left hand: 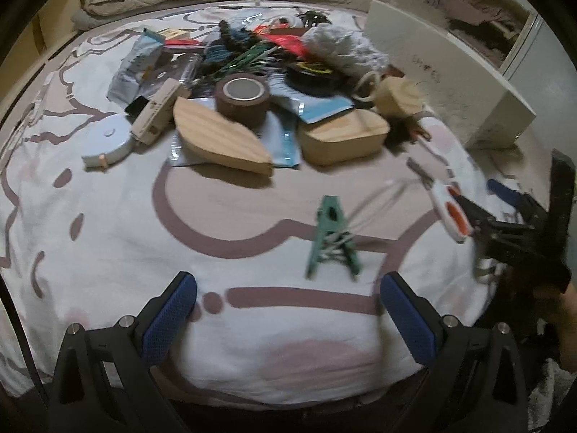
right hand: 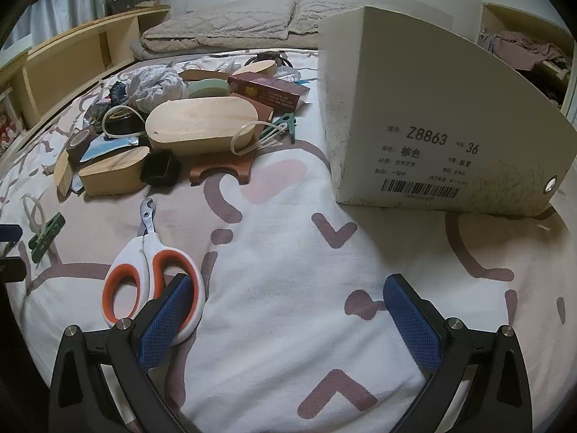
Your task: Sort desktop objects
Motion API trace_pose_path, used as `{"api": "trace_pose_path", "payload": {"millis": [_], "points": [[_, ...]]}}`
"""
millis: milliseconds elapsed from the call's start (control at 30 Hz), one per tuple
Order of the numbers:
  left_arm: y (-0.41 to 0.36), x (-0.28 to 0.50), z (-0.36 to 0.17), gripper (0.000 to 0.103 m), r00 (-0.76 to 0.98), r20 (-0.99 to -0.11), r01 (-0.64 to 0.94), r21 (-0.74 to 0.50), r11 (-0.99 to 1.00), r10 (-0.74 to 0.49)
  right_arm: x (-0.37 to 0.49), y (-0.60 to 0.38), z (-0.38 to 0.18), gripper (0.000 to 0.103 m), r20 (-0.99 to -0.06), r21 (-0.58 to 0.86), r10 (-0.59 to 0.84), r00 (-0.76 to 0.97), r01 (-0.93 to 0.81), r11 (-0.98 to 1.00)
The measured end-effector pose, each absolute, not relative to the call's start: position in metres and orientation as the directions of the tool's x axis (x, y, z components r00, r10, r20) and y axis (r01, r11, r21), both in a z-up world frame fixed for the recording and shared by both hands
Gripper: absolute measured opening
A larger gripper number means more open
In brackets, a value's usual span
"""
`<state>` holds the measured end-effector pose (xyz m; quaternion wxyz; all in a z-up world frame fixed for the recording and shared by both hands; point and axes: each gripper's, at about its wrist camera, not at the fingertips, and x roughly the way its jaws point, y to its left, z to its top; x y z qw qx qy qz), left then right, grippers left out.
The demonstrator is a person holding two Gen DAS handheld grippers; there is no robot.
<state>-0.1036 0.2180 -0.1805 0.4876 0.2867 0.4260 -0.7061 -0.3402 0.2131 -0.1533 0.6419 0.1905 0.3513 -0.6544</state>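
Note:
A heap of small objects lies on a patterned bedsheet. In the left wrist view a green clothespin [left hand: 333,240] with a clear loop lies just ahead of my open left gripper [left hand: 288,310], nothing between its fingers. White-and-orange nail clippers [left hand: 447,205] lie to the right, beside my right gripper [left hand: 505,209]. In the right wrist view my right gripper [right hand: 285,314] is open and empty; the nail clippers [right hand: 151,270] lie against its left finger. The green clothespin [right hand: 47,232] shows at far left. A white shoebox [right hand: 425,115] stands ahead on the right.
Wooden oval boxes [left hand: 220,137] [right hand: 202,126], a brown tape roll [left hand: 242,97], a white tape measure [left hand: 108,140], a black tape roll [left hand: 313,75], a red carton [right hand: 268,92] and packets crowd the pile. A folded blanket [right hand: 223,29] and wooden shelf [right hand: 72,57] lie behind.

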Motion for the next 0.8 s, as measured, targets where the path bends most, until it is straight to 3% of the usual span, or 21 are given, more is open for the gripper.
{"api": "trace_pose_path", "payload": {"millis": [200, 433, 800], "points": [[0.216, -0.116, -0.18, 0.103, -0.39, -0.791, 0.919, -0.367, -0.146, -0.471, -0.34, 0.214, -0.154, 0.103, -0.697, -0.214, -0.71, -0.103, 0.974, 0.069], [0.213, -0.142, -0.18, 0.103, -0.316, -0.797, 0.949, -0.276, -0.154, -0.515, -0.34, 0.214, -0.155, 0.103, -0.693, -0.212, -0.714, -0.102, 0.975, 0.066], [0.204, -0.149, -0.192, 0.103, -0.274, -0.814, 0.961, -0.257, -0.105, -0.512, -0.338, 0.215, -0.152, 0.103, -0.689, -0.219, -0.717, -0.108, 0.974, 0.064]]}}
